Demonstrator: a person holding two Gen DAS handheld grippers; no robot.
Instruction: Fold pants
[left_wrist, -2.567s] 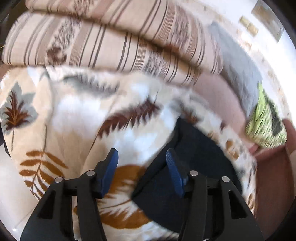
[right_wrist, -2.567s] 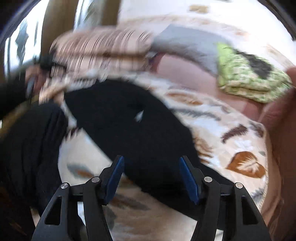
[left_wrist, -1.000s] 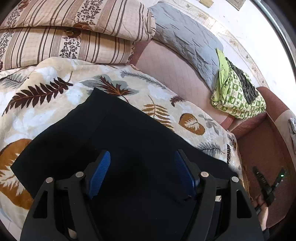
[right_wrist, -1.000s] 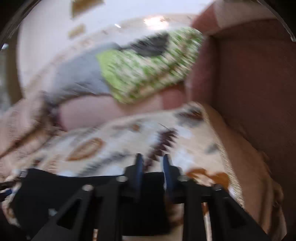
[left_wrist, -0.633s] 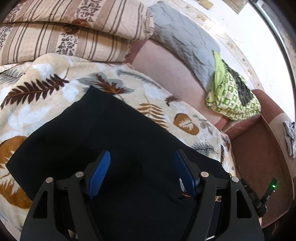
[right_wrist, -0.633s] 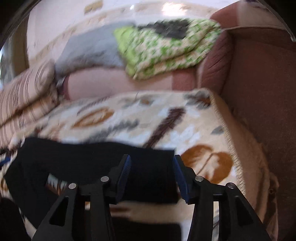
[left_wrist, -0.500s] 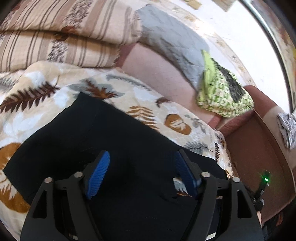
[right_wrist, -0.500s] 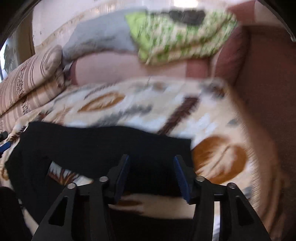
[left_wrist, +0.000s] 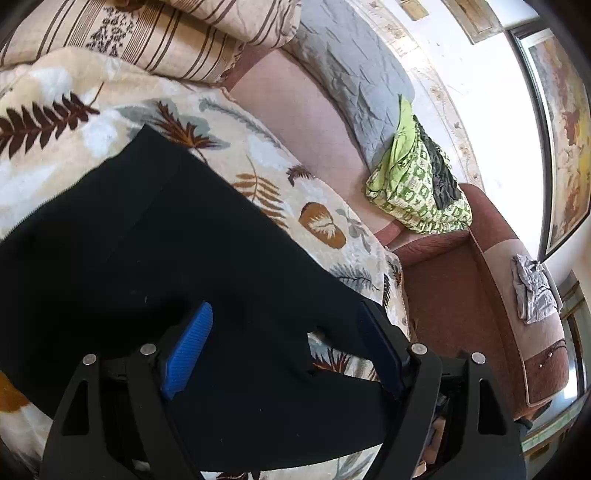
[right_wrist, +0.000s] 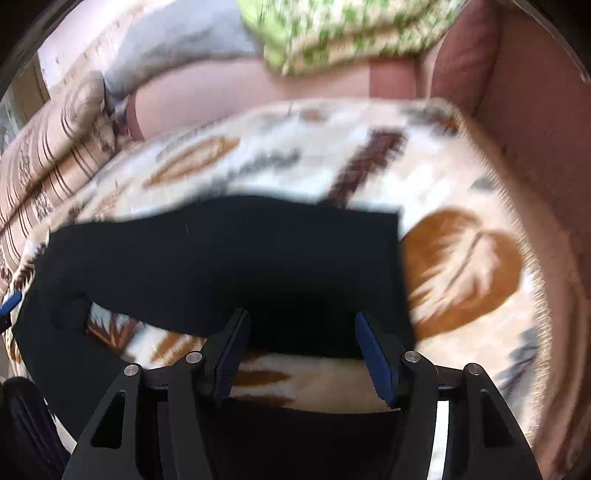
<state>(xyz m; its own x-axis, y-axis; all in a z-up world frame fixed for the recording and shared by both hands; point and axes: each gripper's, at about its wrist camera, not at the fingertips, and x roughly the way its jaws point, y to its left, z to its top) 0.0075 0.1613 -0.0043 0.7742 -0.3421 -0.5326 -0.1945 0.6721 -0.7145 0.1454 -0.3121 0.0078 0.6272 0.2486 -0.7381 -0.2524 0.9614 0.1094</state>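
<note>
Right claw (right_wrist: 303, 354) has just been opened, clear of the black pants (right_wrist: 229, 258); left claw (left_wrist: 280, 347) also apart. Pants lie released on leaf-print blanket (left_wrist: 325, 225); fold stage judged laid.

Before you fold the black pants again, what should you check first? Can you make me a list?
1. Left gripper open, nothing pinched: ok; its fingers have just been opening.
2. Right gripper open over the pants: ok; fingers just opened, cloth below, not pinched.
3. Pants lying flat on the leaf blanket: ok.
4. Legs lined up together: not ok; blanket shows between them.
5. Green cloth pile clear of the pants: ok.
6. Edges even all round: cannot tell, partly hidden.
</note>
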